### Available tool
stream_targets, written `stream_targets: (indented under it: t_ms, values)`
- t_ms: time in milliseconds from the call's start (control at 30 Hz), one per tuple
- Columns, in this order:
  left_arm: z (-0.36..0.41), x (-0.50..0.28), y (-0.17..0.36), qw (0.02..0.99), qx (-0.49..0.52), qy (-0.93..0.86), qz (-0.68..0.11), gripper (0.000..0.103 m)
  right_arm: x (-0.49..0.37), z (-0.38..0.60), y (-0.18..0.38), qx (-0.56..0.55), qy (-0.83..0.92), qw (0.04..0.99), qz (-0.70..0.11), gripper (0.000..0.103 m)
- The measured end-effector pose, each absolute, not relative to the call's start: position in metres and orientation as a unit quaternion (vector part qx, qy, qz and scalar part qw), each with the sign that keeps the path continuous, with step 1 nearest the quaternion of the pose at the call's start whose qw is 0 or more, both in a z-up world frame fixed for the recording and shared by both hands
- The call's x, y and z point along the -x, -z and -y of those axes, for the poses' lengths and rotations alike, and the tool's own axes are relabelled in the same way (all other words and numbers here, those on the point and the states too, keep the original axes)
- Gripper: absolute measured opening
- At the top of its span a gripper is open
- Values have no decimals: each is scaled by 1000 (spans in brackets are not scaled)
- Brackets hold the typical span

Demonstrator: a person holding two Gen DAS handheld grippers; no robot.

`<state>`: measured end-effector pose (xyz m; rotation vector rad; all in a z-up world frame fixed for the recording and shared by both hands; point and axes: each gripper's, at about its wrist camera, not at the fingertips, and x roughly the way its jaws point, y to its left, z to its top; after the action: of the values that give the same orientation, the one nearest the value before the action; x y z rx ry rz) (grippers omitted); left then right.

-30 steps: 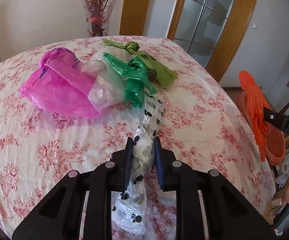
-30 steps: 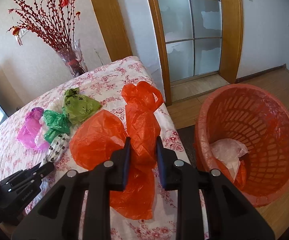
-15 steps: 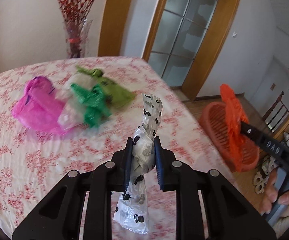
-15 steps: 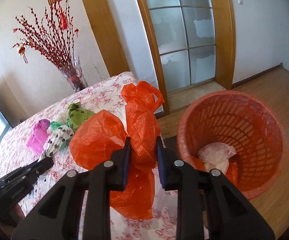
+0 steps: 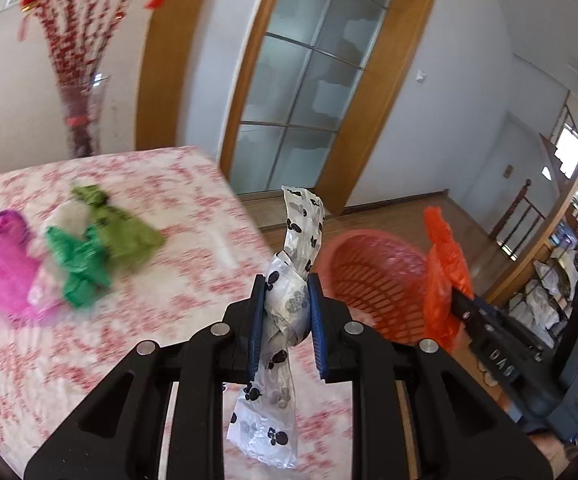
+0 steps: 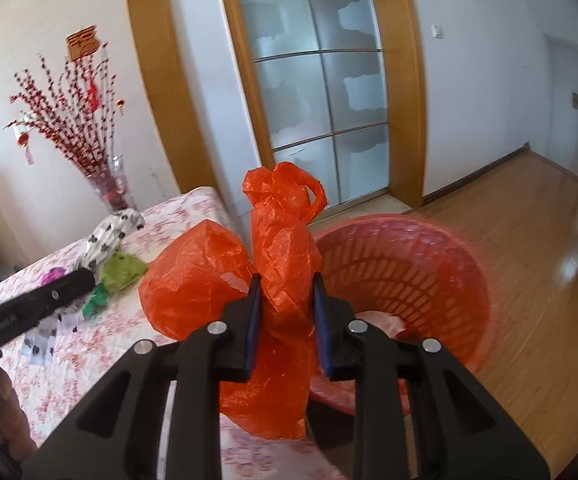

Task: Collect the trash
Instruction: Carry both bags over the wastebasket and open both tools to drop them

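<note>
My left gripper (image 5: 285, 304) is shut on a white plastic bag with black prints (image 5: 289, 300), held in the air over the table's right edge. My right gripper (image 6: 285, 300) is shut on an orange plastic bag (image 6: 281, 264), held near the rim of the orange laundry-style basket (image 6: 429, 264) on the floor. The basket also shows in the left wrist view (image 5: 369, 280), with the orange bag (image 5: 445, 264) to its right. Pink (image 5: 1, 272), dark green (image 5: 81, 260) and light green (image 5: 125, 228) bags lie on the floral tablecloth (image 5: 169, 280).
A glass vase with red branches (image 6: 109, 188) stands at the table's far edge. A glass-paned door with a wooden frame (image 6: 321, 100) is behind the basket. Pale trash lies inside the basket (image 6: 381, 316). Wooden floor (image 6: 529, 240) extends to the right.
Both grippers have lifted and swung right towards the basket with their bags. The spotted bag has come off the table; the basket now sits closer in both views.
</note>
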<state>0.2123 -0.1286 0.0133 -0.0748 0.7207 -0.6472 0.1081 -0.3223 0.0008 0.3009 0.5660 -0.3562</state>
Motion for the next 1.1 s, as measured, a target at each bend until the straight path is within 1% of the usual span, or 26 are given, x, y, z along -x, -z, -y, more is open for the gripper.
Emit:
stream_targets:
  t_ms: [267, 633, 1100]
  values:
    - [186, -212, -18, 871, 24, 351, -344, 20, -94, 368, 5, -165, 213, 924, -271, 24]
    - [249, -215, -1, 848, 13, 385, -365, 20, -89, 418, 21, -190, 245, 912, -267, 24]
    - [291, -228, 31, 824, 10, 400, -402, 20, -103, 456, 42, -216, 259, 902, -269, 24]
